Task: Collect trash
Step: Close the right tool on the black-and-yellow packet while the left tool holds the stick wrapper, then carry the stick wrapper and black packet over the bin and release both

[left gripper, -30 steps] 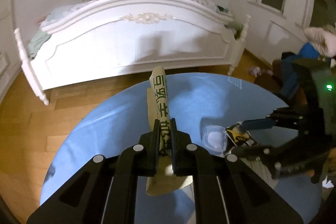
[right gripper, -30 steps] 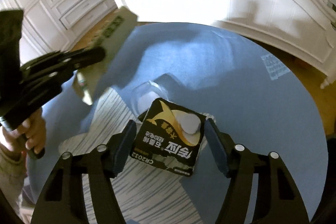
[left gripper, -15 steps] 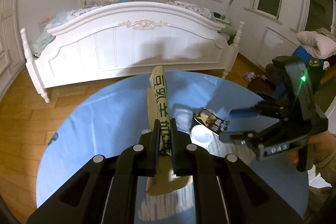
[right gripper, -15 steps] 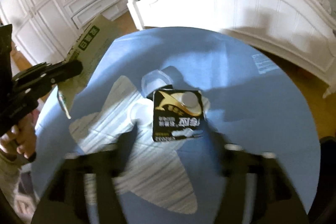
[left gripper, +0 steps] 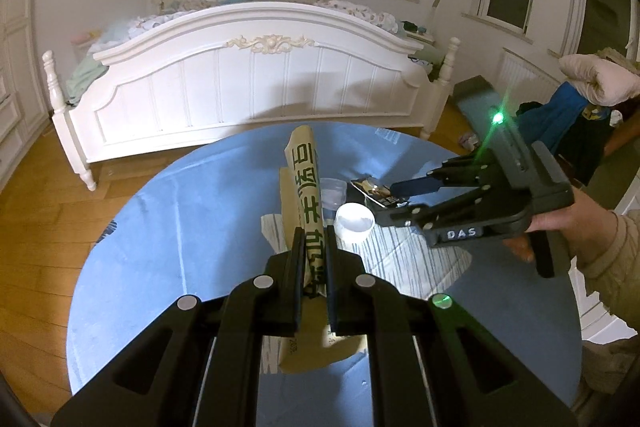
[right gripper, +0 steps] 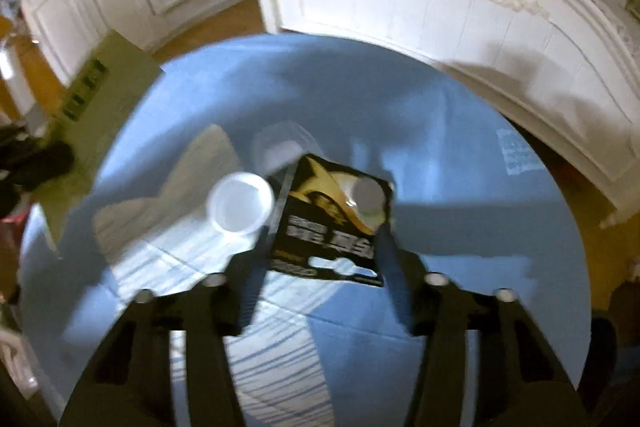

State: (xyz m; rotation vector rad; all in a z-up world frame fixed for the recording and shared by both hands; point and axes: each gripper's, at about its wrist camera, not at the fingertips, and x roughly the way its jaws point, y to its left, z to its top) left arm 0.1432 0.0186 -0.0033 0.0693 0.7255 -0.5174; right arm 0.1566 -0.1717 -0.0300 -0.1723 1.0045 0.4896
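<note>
Blurred view: the right gripper (right gripper: 320, 247), its jaws just closing, has its fingers (right gripper: 390, 259) either side of a black-and-gold battery card (right gripper: 332, 223) above a round blue desk (right gripper: 460, 195). A white cap (right gripper: 240, 203) lies beside it.

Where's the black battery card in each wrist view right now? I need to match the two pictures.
Left wrist view: black battery card sits right of centre, between the tips of the right gripper, behind the white cap.
Right wrist view: it fills the centre, between the two jaws, right of the white cap.
Shared landmark: the white cap on the blue table, beside the card in both views.
</note>
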